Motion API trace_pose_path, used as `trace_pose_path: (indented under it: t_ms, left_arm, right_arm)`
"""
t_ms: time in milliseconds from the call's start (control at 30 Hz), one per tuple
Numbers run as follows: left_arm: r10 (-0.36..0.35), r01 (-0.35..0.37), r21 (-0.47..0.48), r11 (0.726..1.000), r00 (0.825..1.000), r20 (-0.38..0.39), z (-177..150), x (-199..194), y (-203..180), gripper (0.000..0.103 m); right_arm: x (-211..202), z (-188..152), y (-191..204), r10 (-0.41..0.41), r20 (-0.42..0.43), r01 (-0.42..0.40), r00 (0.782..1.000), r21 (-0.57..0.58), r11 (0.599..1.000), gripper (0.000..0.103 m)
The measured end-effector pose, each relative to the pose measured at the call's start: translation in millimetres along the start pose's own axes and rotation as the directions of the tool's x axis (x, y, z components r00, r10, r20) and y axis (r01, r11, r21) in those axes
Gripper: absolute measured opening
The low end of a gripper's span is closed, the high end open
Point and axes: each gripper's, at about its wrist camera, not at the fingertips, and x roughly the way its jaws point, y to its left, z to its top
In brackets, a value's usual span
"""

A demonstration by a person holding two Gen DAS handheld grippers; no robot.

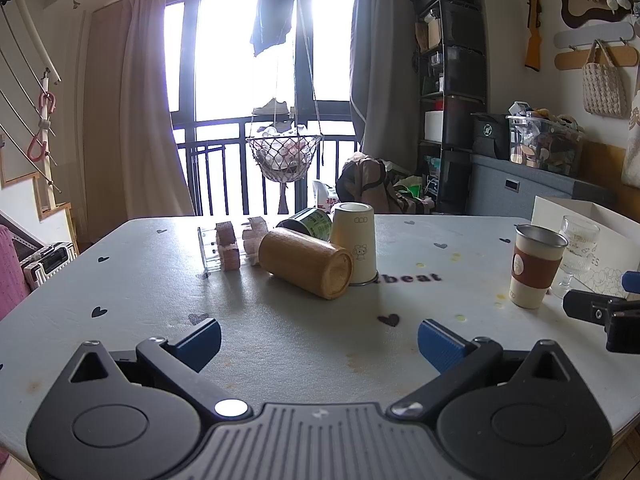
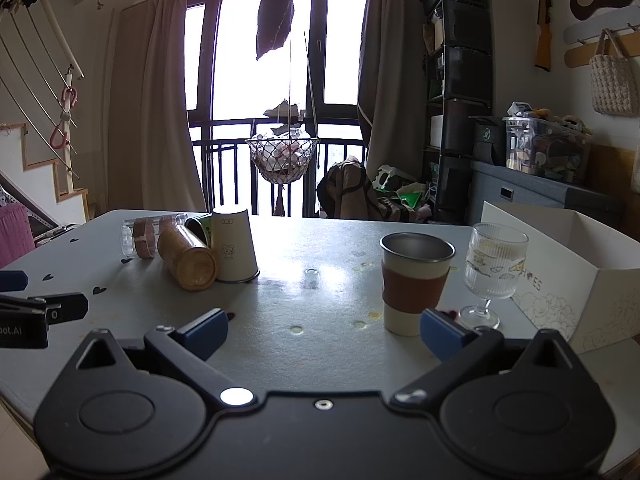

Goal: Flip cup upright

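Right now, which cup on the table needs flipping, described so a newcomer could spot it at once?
On the grey heart-print table, look at the cluster near the far edge, in front of the window. The paper cup stands mouth-down there, touching a wooden cylinder lying on its side. It alone is cream with a small bear drawing; the sleeved cup is already upright.

green can [image 1: 310, 222]: mostly hidden behind wooden cylinder [image 1: 306, 263] and cream cup [image 1: 354, 244]
white box [image 2: 568, 272]: cut off at 3 o'clock edge
box lettering: partly hidden by glass [image 2: 490, 268]
right gripper [image 1: 608, 312]: only tip in left view, 3 o'clock
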Motion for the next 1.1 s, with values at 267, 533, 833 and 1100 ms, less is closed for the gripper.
trace_pose_path:
  t_ms: [267,533,833,1100]
  left_arm:
    - [0.000,0.000,0.000,1.000,1.000,0.000,0,0,0,0.103]
    - [0.001,-0.001,0.000,1.000,1.000,-0.002,0,0,0,0.103]
    - [0.006,-0.006,-0.016,1.000,1.000,-0.017,-7,10,3,0.103]
    - [0.024,-0.027,-0.056,0.998,0.998,-0.050,-8,30,18,0.103]
  right_arm:
    - [0,0,0,-0.001,0.001,0.001,1.000,0.000,1.000,0.103]
    - [1,-1,0,-0.001,-0.001,0.001,1.000,0.002,1.000,0.103]
    - [12,0,0,0.021,-0.007,-0.021,1.000,0.009,1.000,0.103]
    - [55,48,5,0.108,-0.049,-0.107,0.993,0.023,0.994,0.103]
